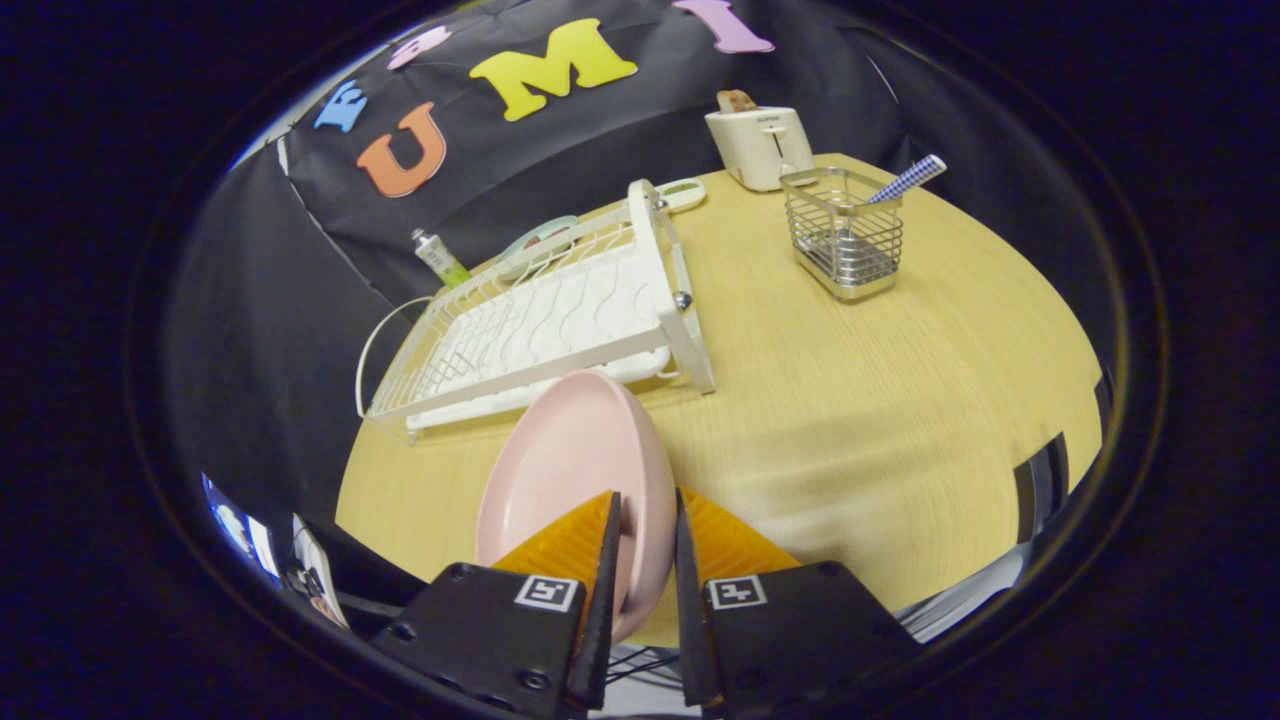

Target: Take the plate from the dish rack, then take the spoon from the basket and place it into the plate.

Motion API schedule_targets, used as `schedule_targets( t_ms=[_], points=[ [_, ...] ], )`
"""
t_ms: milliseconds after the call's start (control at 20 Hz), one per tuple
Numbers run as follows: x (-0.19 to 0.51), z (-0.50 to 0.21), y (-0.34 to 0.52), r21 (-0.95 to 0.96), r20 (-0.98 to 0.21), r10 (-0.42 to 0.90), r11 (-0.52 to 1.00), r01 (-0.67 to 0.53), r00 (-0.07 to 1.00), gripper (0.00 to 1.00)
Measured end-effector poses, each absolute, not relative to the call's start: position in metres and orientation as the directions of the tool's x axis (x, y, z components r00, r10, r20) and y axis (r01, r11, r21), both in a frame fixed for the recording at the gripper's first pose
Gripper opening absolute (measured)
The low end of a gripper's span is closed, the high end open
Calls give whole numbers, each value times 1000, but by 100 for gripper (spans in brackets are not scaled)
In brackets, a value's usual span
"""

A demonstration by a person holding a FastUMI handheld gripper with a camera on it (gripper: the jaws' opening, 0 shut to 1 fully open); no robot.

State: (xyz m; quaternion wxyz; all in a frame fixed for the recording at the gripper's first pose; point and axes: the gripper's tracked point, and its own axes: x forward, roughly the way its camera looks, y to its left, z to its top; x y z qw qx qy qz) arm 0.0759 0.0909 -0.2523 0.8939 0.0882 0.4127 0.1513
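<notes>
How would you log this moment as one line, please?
gripper: shut on pink plate | plate: off dish rack, above table | spoon: in wire basket

You have a light wooden table [880, 400] in front of you. A white dish rack [560, 320] sits on it, beyond the gripper's fingers [590, 560]. A white toaster [760, 148] stands at the far side, with a slice of bread sticking out of the top. Just in front of the toaster stands a shiny wire basket [845, 240]. A small tube with a green end [440, 258] shows behind the rack, near the table's far edge. The fingers are closed on the rim of a pink plate [570, 470], held above the table.
</notes>
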Motion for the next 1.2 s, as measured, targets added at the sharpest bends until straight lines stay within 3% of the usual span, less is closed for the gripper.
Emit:
schedule_targets(
  t_ms=[150,300,400,650,850,1050,1200],
  points=[
    [82,-255,76,267,-710,307,950,-161,634,33],
    [91,-249,63,235,-679,282,958,-163,678,77],
    [103,-238,44,161,-627,213,976,-143,749,86],
    [136,-197,8,86,-398,167,986,-144,902,93],
    [165,-165,-19,92,-201,203,978,-188,958,96],
    [203,-161,-43,145,-167,226,968,-203,960,96],
    [238,-146,-66,162,-61,177,973,-165,982,95]
  ],
)
